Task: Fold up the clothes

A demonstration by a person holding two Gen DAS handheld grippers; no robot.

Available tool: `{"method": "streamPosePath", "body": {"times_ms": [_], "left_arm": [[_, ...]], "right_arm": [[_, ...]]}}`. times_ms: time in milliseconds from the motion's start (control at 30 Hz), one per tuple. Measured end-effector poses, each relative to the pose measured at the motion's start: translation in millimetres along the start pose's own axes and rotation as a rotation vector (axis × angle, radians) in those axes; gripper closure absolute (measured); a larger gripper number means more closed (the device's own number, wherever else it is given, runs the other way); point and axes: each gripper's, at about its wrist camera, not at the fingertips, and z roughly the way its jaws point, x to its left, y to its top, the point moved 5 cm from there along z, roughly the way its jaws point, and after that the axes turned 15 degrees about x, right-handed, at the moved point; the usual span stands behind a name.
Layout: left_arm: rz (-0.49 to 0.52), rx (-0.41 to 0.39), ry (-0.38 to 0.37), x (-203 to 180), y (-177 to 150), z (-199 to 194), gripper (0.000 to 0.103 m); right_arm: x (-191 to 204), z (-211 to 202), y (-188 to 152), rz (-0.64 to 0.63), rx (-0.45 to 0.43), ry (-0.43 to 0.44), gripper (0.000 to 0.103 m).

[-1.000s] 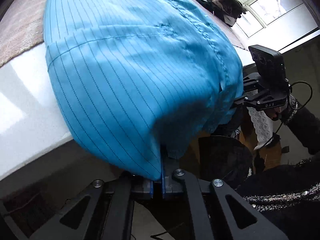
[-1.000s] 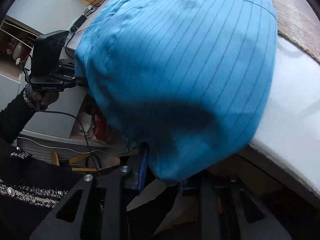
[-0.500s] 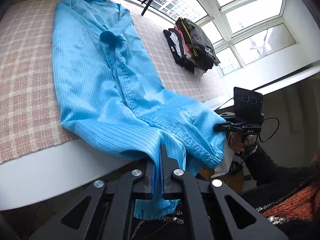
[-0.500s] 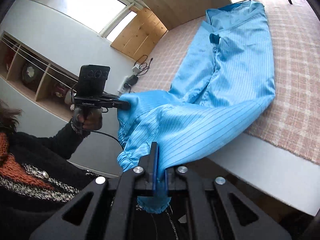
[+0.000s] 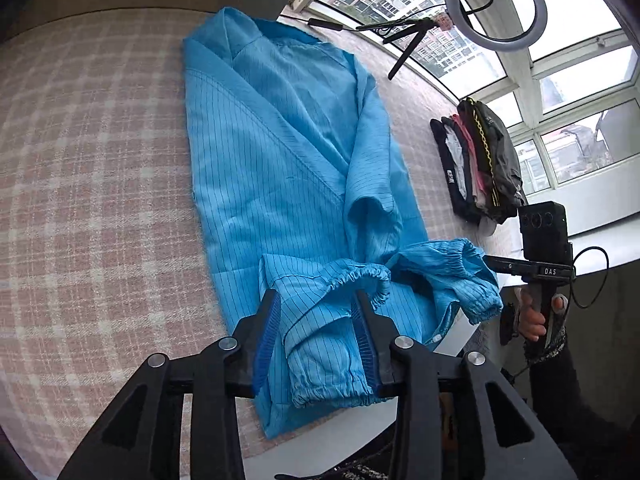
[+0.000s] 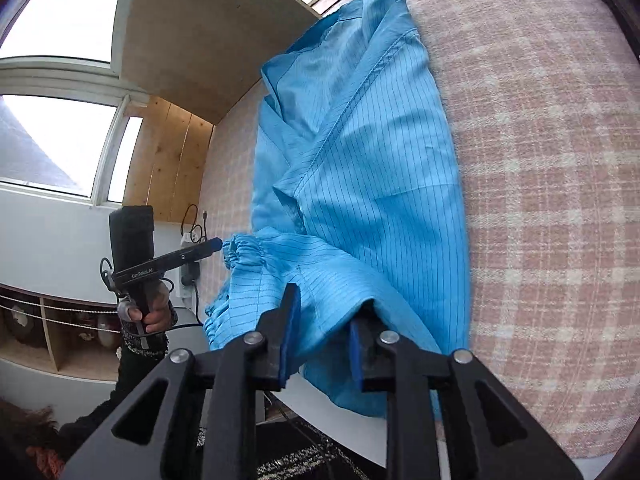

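Blue pinstriped garment (image 5: 280, 184) is laid lengthwise on a pink and cream checked cloth (image 5: 92, 184), its collar end farthest from the cameras and its two elastic-cuffed ends bunched at the near edge. One cuffed end lies between the blue pads of the left gripper (image 5: 318, 344), whose jaws are opening; the fabric is seen loose in the gap, not pinched. A fold of the same garment lies between the jaws of the right gripper (image 6: 322, 340), which are likewise opening, the cloth draped over them rather than clamped. Each gripper is held by a hand (image 6: 154, 312) in a dark sleeve. A stack of folded clothes (image 5: 480, 168) is seen near the windows, beside a ring light (image 5: 496, 4).
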Motion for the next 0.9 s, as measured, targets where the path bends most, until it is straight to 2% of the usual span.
{"method": "streamPosePath", "body": {"times_ms": [67, 167, 233, 267, 367, 467, 533, 567, 633, 700, 767, 800, 900], "left_arm": [[0.087, -0.021, 0.029, -11, -19, -11, 0.061], [0.183, 0.003, 0.092, -22, -49, -8, 0.061], [0.192, 0.049, 0.141, -21, -72, 2, 0.062], [0.199, 0.074, 0.138, -21, -84, 7, 0.062], [0.221, 0.130, 0.095, -30, -100, 33, 0.062], [0.213, 0.136, 0.065, -38, -80, 59, 0.062], [0.210, 0.106, 0.111, -41, -49, 65, 0.064], [0.194, 0.057, 0.143, -41, -29, 59, 0.064], [0.153, -0.072, 0.222, -41, 6, 30, 0.064], [0.172, -0.146, 0.274, -43, 6, 1, 0.061], [0.207, -0.190, 0.319, -43, -3, -21, 0.049], [0.208, -0.186, 0.344, -38, -9, -22, 0.047], [0.160, -0.136, 0.341, -18, -15, -2, 0.047]], "right_arm": [[3, -15, -8, -0.020, -0.038, 0.037, 0.054], [0, -29, -13, -0.007, -0.070, 0.099, 0.054], [1, -28, -21, -0.041, -0.065, 0.016, 0.054], [3, -23, -28, -0.077, -0.043, -0.036, 0.055], [11, 2, -47, -0.165, 0.042, -0.098, 0.056], [17, 38, -43, -0.250, 0.142, -0.167, 0.056], [21, 59, -24, -0.318, 0.191, -0.237, 0.056], [22, 62, -7, -0.350, 0.179, -0.271, 0.056], [26, 52, 31, -0.349, 0.097, -0.285, 0.056], [28, 34, 44, -0.371, 0.054, -0.307, 0.056], [28, 18, 36, -0.442, 0.030, -0.350, 0.055], [22, 12, 28, -0.464, 0.019, -0.375, 0.055], [-8, 3, 16, -0.440, -0.015, -0.430, 0.054]]}}
